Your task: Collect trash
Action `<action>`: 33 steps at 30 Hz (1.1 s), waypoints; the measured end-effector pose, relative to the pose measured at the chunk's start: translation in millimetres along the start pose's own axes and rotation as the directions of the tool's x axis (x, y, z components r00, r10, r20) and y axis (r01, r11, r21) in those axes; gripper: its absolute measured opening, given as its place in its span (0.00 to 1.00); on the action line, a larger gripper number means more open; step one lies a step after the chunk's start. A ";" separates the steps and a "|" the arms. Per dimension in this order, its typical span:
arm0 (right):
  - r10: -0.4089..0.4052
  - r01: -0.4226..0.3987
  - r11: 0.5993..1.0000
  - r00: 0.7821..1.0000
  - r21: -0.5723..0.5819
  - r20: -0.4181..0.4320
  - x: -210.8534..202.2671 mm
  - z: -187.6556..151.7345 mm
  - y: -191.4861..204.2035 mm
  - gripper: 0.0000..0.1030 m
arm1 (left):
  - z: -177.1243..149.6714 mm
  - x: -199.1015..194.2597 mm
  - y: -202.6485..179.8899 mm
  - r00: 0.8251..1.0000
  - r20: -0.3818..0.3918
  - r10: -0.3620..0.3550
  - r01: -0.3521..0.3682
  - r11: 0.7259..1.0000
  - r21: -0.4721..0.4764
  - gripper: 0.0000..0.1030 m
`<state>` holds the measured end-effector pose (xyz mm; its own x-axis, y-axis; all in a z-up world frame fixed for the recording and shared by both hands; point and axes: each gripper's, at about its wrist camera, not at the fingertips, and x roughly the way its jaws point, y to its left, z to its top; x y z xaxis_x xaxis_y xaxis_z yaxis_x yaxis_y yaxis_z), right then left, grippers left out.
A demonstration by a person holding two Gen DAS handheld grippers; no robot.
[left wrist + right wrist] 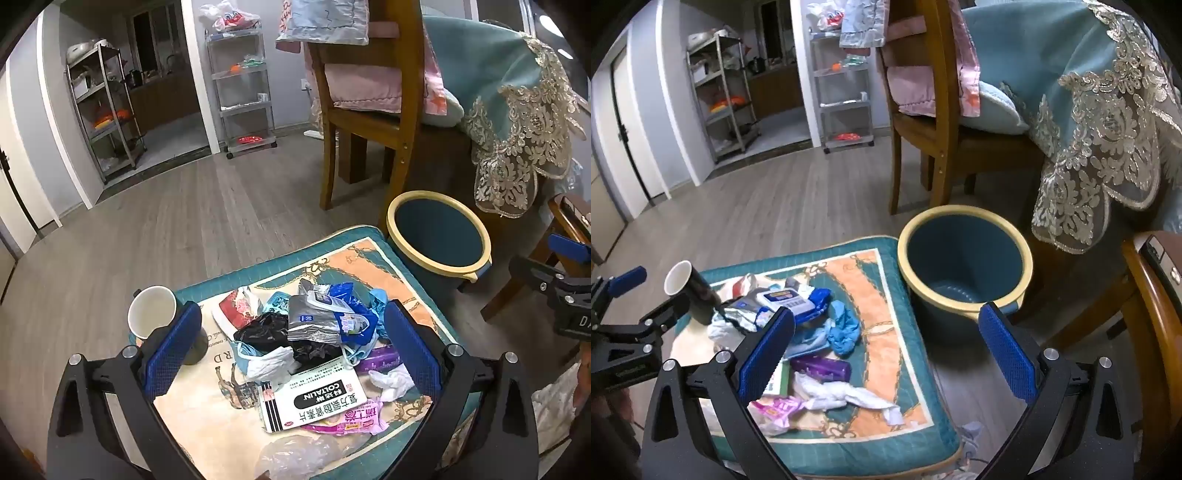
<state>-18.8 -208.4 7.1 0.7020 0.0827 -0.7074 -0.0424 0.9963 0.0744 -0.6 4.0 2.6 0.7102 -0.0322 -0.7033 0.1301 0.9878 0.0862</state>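
Shelving racks (107,110) stand far left by a doorway. Nearer, a paper cup (153,314) sits at the left edge of a patterned cushion (886,280). The trash pile (317,332) of wrappers, a medicine box (314,402) and crumpled tissue (846,397) covers the cushion's middle. Left tongs (291,350) hover over it, released and empty. Right tongs (886,354), also released, hang between pile and bin (964,258). A wooden chair (369,122) and lace-draped cloth (1100,140) crowd behind.

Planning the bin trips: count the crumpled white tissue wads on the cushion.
2: one wad at the cushion's near edge beside the purple packet; another against the black bag. More may be buried.
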 end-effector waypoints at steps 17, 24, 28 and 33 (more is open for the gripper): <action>-0.011 0.011 1.000 1.000 -0.005 0.007 -1.3 1.8 -1.2 0.96 | -0.6 0.1 -1.8 1.000 -0.009 0.006 -0.006 1.000 0.019 0.94; -0.006 0.006 1.000 1.000 -0.009 -0.008 3.1 2.9 -3.5 0.96 | -0.8 -0.2 -2.7 1.000 -0.011 0.005 -0.005 1.000 0.017 0.94; -0.008 0.008 1.000 1.000 -0.011 -0.010 3.2 2.4 -2.1 0.96 | -0.9 -0.4 -3.5 1.000 -0.009 0.005 -0.005 1.000 0.022 0.94; -0.010 0.010 1.000 1.000 -0.013 -0.011 3.3 3.5 -2.2 0.96 | -2.2 -0.8 -6.9 1.000 -0.010 0.003 -0.003 1.000 0.021 0.94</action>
<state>-13.9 -210.4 7.0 0.6946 0.0725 -0.7157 -0.0441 0.9973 0.0583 -3.6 -2.5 1.0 0.7039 -0.0273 -0.7098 0.1424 0.9844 0.1033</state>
